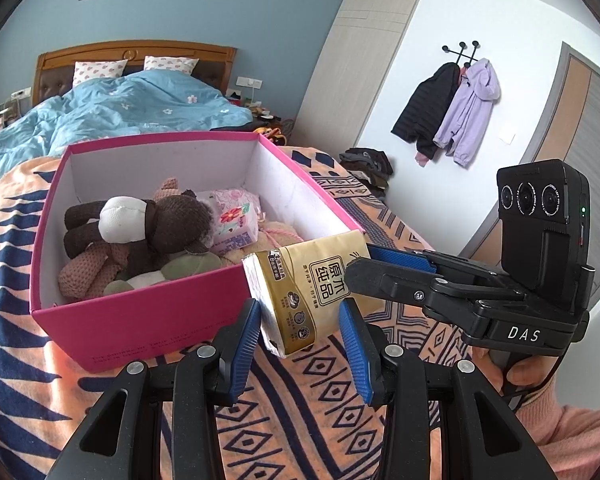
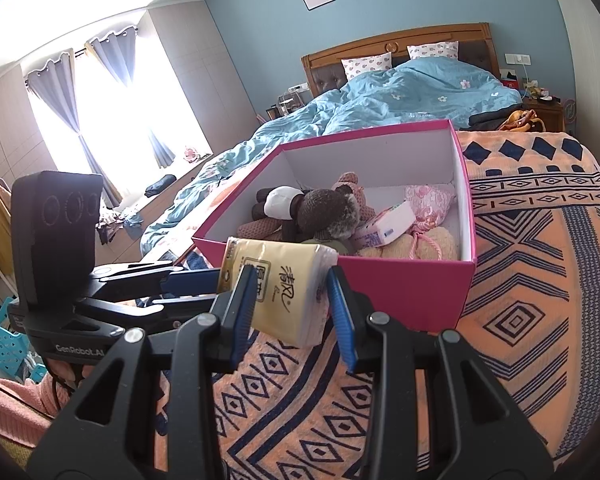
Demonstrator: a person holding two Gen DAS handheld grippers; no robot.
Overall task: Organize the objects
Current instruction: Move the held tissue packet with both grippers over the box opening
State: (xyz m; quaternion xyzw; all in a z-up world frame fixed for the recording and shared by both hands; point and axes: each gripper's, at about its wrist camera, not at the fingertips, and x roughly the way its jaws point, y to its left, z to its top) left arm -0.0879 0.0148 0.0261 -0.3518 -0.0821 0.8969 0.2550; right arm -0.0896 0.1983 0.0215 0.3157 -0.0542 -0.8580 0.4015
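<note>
Right gripper (image 2: 290,312) pinching the yellow tissue pack (image 2: 284,288): blue pads on both sides of it, pack tilted and lifted clear of the orange patterned blanket (image 2: 540,300), just in front of the near wall of the pink box (image 2: 400,288). In the left wrist view the same pack (image 1: 312,296) sits end-on between the left gripper (image 1: 300,344) pads, but there's a visible gap on each side, so left jaws are spread and not touching it; the right gripper (image 1: 380,268) comes in from the right and clamps the pack's far end. Pack hangs outside the box, beside its near right corner, not inside. Pink box (image 1: 140,320) is open-topped, white interior, resting on the blanket (image 1: 300,420). Inside: brown plush toy (image 1: 140,228) with a white patch lying on top of other soft toys, a small pink floral tissue pack (image 1: 236,224) to its right, pink cord underneath. Beyond the box: blue duvet (image 1: 120,108), 2 pillows against a wooden headboard (image 1: 136,50), 3 framed prints on the blue wall. 2 jackets (image 1: 448,112) on a wall hook to the right. Window with blue curtains (image 2: 100,92) in the right wrist view.
</note>
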